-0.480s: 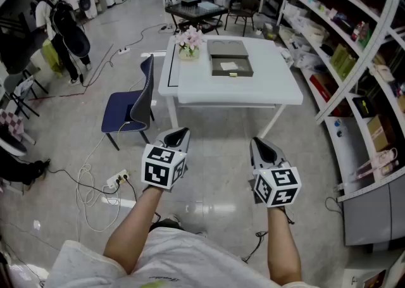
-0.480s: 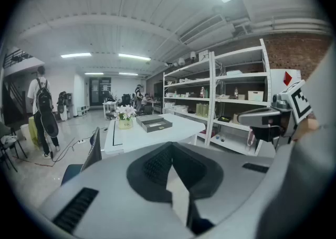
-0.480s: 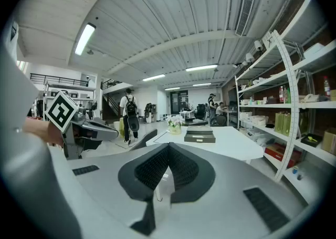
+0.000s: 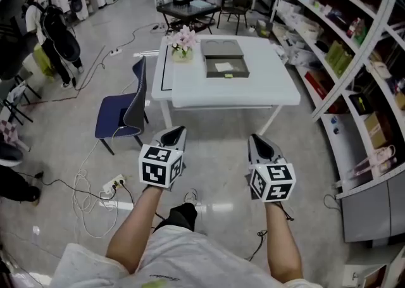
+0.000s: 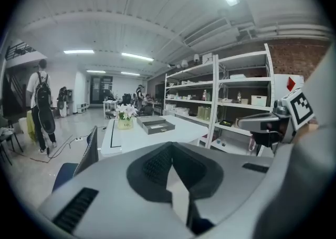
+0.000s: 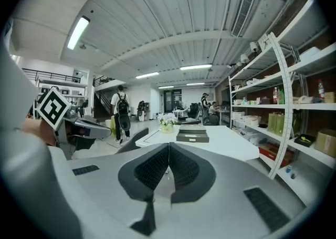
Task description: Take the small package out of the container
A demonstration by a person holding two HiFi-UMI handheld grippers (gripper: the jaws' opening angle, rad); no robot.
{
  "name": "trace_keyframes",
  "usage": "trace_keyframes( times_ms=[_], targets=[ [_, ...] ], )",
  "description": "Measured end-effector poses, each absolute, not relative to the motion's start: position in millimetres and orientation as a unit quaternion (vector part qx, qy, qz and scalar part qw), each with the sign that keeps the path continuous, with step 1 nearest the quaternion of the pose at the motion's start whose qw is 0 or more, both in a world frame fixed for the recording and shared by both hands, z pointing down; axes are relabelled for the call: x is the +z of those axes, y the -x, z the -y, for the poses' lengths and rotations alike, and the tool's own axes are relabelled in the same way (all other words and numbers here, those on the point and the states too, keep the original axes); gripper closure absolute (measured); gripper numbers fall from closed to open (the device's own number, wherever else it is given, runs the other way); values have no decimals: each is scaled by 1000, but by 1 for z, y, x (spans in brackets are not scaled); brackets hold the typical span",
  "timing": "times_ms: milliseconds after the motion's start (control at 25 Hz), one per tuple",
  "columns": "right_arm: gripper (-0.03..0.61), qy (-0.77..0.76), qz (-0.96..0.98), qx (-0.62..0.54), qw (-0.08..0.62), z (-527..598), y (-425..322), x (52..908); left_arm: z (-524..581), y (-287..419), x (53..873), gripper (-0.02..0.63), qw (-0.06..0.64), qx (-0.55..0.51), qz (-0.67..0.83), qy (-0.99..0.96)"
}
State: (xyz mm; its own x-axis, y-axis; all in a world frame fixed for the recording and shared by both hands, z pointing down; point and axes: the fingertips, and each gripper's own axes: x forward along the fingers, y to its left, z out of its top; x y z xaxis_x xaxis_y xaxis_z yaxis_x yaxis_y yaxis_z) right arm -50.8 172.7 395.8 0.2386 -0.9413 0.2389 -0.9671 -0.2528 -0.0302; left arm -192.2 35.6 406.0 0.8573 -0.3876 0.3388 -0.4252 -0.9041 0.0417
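Task not started. Container (image 4: pixel 226 68) open on far table (image 4: pixel 266 90), package not out. Left gripper (image 4: pixel 176 132) and right gripper (image 4: pixel 255 141) near, both closed, empty. Approach and grasp left.

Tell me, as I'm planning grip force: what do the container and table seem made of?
Container: likely rigid card or leatherette, matte dark grey, crisp flat edges; too far to be sure. Table: probably laminate or painted wood, smooth white, faintly glossy.
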Motion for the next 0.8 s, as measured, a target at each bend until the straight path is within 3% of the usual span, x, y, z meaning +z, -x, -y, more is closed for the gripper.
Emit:
trace_keyframes(
  times_ms=[800],
  targets=[
    [536,-806,572,141,63,-31,-73,409,107,57,426,609,63,190,166,-966]
  ],
)
